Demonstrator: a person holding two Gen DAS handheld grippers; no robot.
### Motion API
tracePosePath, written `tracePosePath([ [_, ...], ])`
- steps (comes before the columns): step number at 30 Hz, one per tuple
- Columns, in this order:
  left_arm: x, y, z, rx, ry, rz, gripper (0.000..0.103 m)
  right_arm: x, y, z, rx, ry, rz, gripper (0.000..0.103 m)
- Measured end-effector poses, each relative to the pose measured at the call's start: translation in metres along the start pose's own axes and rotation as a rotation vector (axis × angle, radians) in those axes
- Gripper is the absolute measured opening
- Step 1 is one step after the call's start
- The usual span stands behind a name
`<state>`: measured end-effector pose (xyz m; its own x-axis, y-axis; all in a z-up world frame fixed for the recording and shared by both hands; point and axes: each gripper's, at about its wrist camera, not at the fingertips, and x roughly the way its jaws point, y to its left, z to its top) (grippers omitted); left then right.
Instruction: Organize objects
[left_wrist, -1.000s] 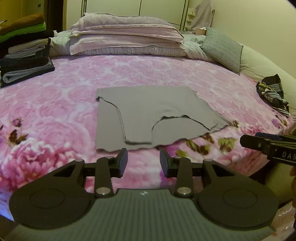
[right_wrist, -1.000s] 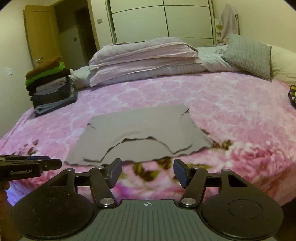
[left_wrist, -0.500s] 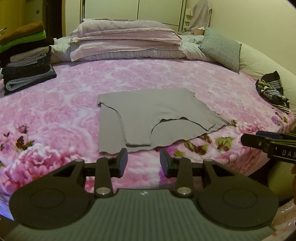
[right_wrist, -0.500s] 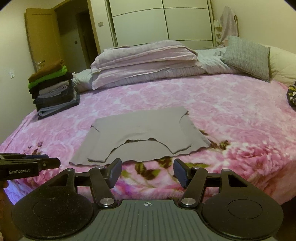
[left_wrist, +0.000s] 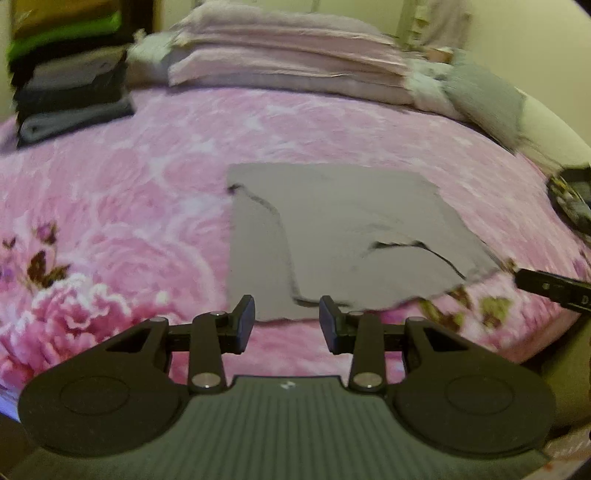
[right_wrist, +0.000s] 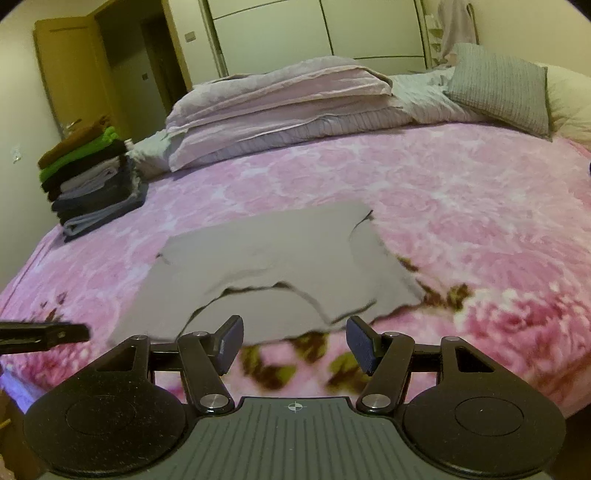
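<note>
Grey garment (left_wrist: 343, 236) spread flat on the pink flowered bedspread (left_wrist: 122, 206), near the bed's front edge, partly folded with a curved cut edge showing toward the front. Left claw (left_wrist: 287, 324) poised over the garment's near hem, jaws apart with nothing between them, pads clear of the cloth. Right claw (right_wrist: 294, 343) likewise just short of the garment's near edge, jaws set wider apart, empty, over the leaf pattern of the bedspread. Each claw's tip visible at the border of the other's view: the right one at the right edge of the left wrist view, the left one at the left edge of the right wrist view. Stack of folded clothes (right_wrist: 92, 181) at the far left corner of the bed, brown and green on top, dark and grey below, well apart from the garment. Folded pink bedding (right_wrist: 280, 107) piled at the head of the bed, grey cushion (right_wrist: 498, 92) beside it on the right. Dark patterned cloth (left_wrist: 570, 199) at the bed's right edge, blurred.
</note>
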<state>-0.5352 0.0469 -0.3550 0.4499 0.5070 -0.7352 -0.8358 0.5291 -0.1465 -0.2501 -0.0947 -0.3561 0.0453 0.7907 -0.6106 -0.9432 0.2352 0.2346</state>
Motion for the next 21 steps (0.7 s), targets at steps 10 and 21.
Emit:
tracePosePath([
  [10, 0.067, 0.077, 0.033, -0.209, 0.022, 0.017, 0.033, 0.114, -0.102, 0.064, 0.155, 0.016, 0.03, 0.059],
  [21, 0.111, 0.125, 0.051, -0.358, 0.03, -0.046, 0.033, 0.212, -0.172, 0.099, 0.416, 0.085, 0.355, 0.042],
])
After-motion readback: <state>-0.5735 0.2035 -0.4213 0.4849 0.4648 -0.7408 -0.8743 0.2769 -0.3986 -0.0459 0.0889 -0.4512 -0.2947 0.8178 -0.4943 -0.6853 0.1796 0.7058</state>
